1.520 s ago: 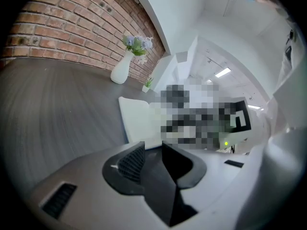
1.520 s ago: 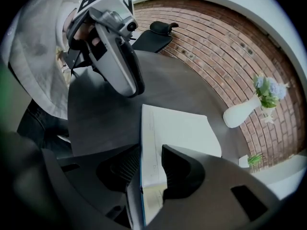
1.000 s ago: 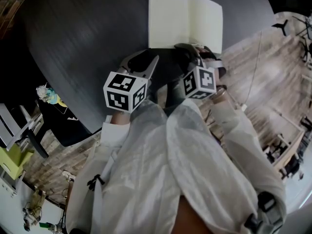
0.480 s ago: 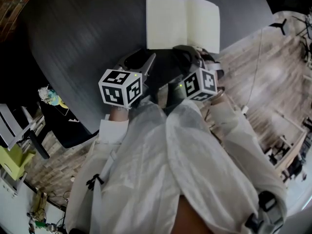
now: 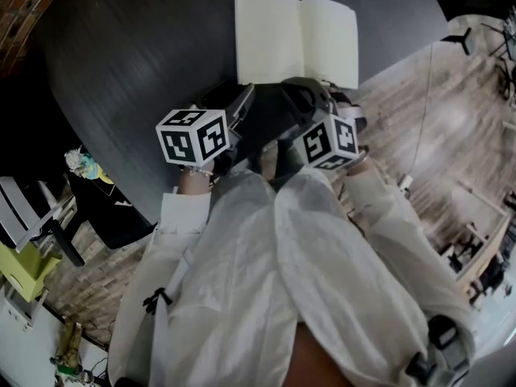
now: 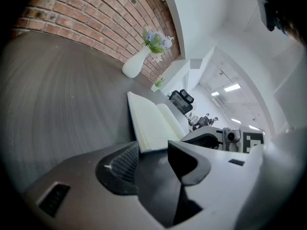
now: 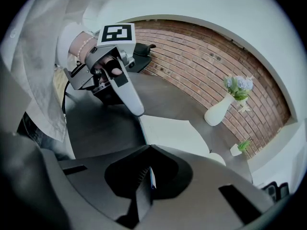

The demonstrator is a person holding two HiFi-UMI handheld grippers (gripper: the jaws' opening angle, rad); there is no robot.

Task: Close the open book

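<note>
— At the far side, against the brick wall (image 6: 96, 18): any vessels?
— One white vase (image 6: 133, 65), upright, holding pale flowers (image 6: 156, 40). Further along the wall, one small white pot (image 7: 236, 150) with a green plant.
— On the table?
— Dark grey round table (image 5: 145, 63). One open book (image 5: 294, 39), lying flat, blank cream pages up, just beyond both grippers.
— State of the left gripper (image 6: 153, 150)?
— Jaws wide apart, just opened further, holding nothing. Book's near left corner seen past the gap.
— And the right gripper (image 7: 147, 172)?
— Jaws just closed, pressed together on a thin blue-edged sliver at the book's near right edge.
— Room?
— Pale wooden floor (image 5: 435, 127) beside the table, white walls beyond the brick.
</note>
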